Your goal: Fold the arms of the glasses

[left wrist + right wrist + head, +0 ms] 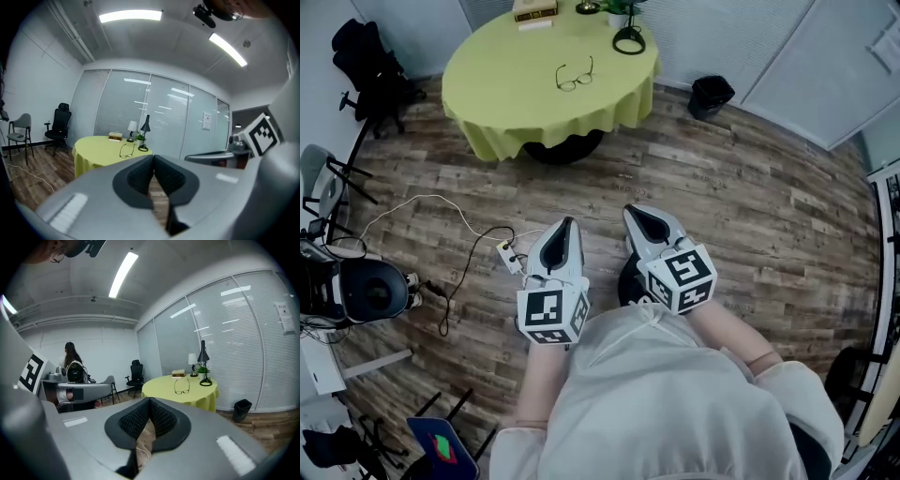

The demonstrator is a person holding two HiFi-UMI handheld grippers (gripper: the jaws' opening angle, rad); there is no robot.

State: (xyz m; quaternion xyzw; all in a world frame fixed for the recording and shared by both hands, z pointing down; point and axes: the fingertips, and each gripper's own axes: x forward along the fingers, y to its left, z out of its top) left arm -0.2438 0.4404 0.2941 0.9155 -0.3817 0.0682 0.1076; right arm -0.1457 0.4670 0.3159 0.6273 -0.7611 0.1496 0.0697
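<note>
Glasses (575,75): lay on round table's yellow-green cloth (487,70), arms unfolded, near the centre | desk lamp (628,37) and books (534,11) stood at the table's far edge | left gripper (566,226): jaws closed, empty | right gripper (638,215): jaws closed, empty | both were held over the wood floor (750,216), well apart from the table.
</note>
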